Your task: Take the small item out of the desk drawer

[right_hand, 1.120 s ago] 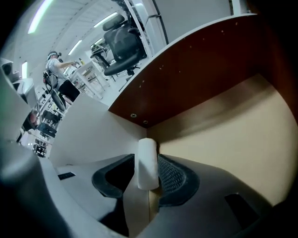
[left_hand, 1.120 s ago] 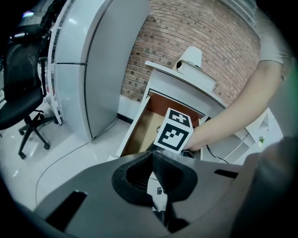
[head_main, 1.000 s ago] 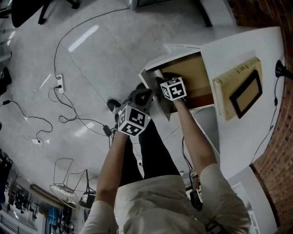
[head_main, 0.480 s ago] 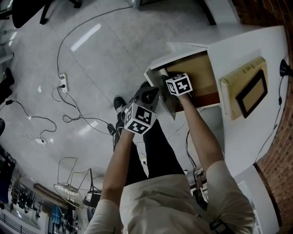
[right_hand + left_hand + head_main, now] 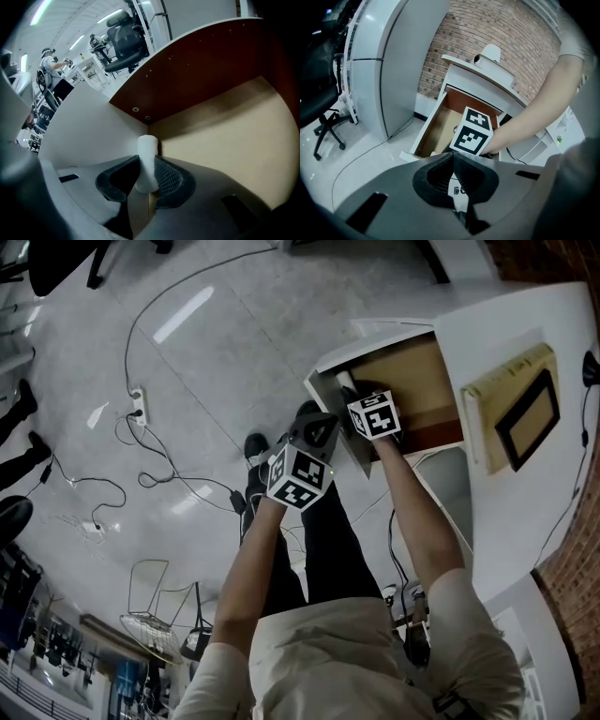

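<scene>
A small white cylinder (image 5: pixel 147 159) stands in the near left corner of the open desk drawer (image 5: pixel 225 126). My right gripper (image 5: pixel 147 177) reaches down into that corner with its jaws closing, and both pads touch the cylinder's sides. In the head view the right gripper (image 5: pixel 351 392) is inside the drawer (image 5: pixel 417 367) and a tip of the cylinder (image 5: pixel 345 381) shows beside it. My left gripper (image 5: pixel 317 430) hangs outside the drawer front, shut and empty. In its own view the left gripper (image 5: pixel 453 161) faces the drawer (image 5: pixel 433 133) and the right gripper's marker cube (image 5: pixel 471 133).
The white desk (image 5: pixel 511 310) carries a book with a dark frame (image 5: pixel 514 409) on it. Cables and a power strip (image 5: pixel 138 407) lie on the grey floor at the left. A wire basket (image 5: pixel 150 629) stands at the lower left. Brick wall (image 5: pixel 567 568) runs along the right.
The right gripper has gone deeper into the drawer's front corner and its jaws have closed in on the white cylinder. The left gripper has stayed outside the drawer front.
</scene>
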{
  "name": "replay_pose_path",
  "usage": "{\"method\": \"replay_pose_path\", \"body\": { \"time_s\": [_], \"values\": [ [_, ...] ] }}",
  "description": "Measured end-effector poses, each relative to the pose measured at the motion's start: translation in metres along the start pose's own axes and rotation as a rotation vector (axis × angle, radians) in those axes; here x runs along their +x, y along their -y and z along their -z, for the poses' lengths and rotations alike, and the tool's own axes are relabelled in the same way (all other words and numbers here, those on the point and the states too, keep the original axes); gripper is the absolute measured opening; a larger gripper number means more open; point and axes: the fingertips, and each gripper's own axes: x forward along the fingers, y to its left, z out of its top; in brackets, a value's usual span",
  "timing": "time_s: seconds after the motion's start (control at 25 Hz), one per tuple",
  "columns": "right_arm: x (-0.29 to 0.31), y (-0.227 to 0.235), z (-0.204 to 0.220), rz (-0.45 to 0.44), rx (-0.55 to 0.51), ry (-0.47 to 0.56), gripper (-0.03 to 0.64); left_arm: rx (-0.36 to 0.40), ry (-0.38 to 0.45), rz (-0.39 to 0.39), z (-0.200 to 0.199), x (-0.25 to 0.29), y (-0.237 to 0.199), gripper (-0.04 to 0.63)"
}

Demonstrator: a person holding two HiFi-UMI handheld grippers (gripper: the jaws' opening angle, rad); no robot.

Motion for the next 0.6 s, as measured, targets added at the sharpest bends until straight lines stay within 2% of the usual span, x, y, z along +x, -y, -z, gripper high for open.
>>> {"method": "replay_pose_path", "body": {
  "time_s": [0.16, 0.6],
  "values": [
    [-0.011, -0.005, 0.001, 0.024, 0.018, 0.024, 0.123, 0.036, -0.010, 0.017, 0.000, -0.005, 0.005, 0.015],
    [-0.059, -0.011, 0.012, 0.113, 0.154, 0.117, 0.123, 0.130, -0.013, 0.095, 0.009, -0.027, 0.035, 0.015]
  ]
}}
